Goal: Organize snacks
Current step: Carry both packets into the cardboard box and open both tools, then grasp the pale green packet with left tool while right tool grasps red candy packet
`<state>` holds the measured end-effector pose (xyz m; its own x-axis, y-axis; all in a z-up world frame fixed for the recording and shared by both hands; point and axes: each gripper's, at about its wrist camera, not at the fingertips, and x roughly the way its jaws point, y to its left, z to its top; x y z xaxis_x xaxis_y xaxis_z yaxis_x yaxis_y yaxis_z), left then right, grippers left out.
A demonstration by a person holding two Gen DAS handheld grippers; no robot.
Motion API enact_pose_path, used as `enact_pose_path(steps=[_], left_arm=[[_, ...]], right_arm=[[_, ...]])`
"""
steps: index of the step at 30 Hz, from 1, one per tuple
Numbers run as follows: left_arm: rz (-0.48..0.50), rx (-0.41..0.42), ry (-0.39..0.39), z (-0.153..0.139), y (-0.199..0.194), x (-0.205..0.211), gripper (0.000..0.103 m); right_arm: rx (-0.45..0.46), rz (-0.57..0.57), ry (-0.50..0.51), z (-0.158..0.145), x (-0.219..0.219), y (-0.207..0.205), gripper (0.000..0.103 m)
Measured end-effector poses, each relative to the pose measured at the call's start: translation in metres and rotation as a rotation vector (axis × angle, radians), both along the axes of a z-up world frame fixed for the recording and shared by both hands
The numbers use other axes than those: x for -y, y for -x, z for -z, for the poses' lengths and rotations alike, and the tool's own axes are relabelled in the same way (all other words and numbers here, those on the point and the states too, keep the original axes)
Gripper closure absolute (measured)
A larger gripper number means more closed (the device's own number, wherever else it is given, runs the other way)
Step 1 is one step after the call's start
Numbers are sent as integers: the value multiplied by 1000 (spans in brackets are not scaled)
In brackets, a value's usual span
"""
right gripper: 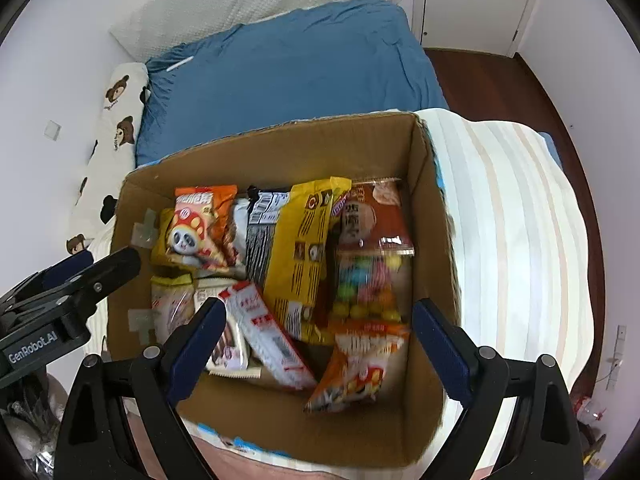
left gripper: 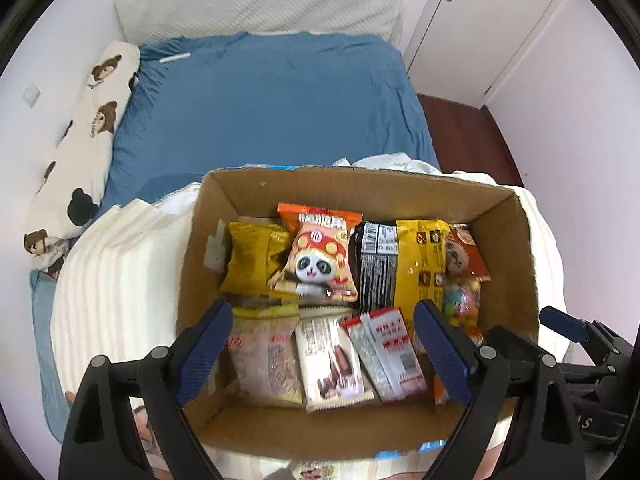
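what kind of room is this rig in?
Likely a bedroom: a bed with a blue sheet, a bear-print pillow, and a door. The snack box sits on the bedding.

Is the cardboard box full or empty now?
Nearly full: snack packs cover most of the floor of the box, among them a panda pack and a candy bag.

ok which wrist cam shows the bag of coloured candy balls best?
Right wrist: the candy ball bag lies nearly whole along the box's right wall. In the left wrist view the candy ball bag is half hidden behind a gripper finger.
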<state>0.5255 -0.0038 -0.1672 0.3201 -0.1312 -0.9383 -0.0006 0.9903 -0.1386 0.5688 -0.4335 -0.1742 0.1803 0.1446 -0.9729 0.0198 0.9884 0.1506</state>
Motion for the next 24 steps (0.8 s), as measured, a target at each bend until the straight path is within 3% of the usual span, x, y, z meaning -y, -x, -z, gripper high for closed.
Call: enact_pose_path(steps=[13, 24], left_arm=[[-37, 203, -57, -57, 102, 2, 11], [-74, 274, -49, -78, 167, -1, 11]], right_arm=[[184, -49, 33, -54, -9, 91, 7], [295, -71, 20, -95, -7, 165, 7]])
